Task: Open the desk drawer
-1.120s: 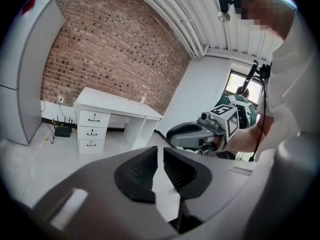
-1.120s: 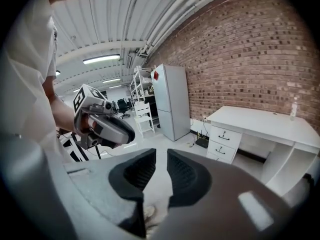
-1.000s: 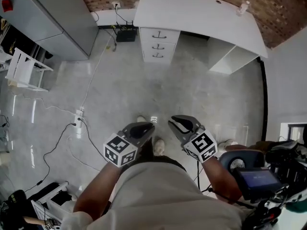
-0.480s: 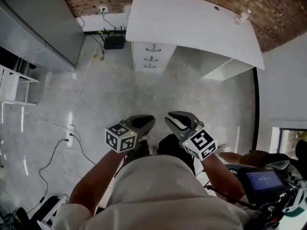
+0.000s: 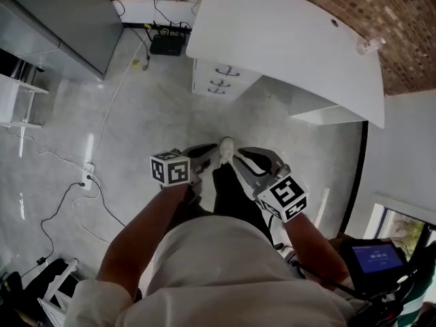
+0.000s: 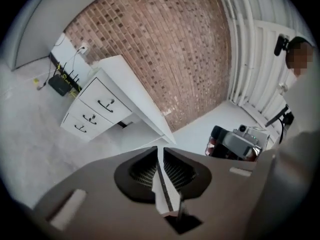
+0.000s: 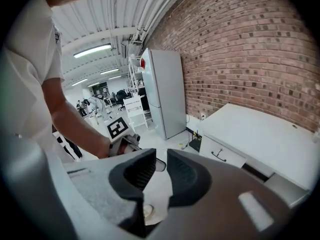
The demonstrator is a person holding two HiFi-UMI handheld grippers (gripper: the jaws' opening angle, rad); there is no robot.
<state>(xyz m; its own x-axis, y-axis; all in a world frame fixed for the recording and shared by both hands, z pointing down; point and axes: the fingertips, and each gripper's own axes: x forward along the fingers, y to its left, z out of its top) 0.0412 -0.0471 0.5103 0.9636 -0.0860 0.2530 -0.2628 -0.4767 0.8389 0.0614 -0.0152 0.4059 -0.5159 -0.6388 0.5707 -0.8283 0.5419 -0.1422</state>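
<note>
Left claw [image 5: 204, 152], head view: held low before the person, over the floor [image 5: 157, 114], well apart from the drawer stack [image 5: 219, 80]. Right claw [image 5: 246, 159] is just beside it and touches nothing. The drawer stack sits under the left end of the white surface [image 5: 286, 39]. Its three fronts are all flush and face the person. Each front's long axis runs along the surface's front edge.

Left gripper view: left claw [image 6: 161, 153] jaws are a narrow slit apart with nothing between them; only floor shows through. The drawer stack [image 6: 92, 116] lies up-left, far off, with dark handles [image 6: 106, 104] lying along each front's length.

Right gripper view: right claw [image 7: 161, 159] jaws stand at a wider gap, gripping nothing. The left claw's tip shows beyond the gap. Top drawer front [image 7: 222, 156] is at right, shut, under the surface.
</note>
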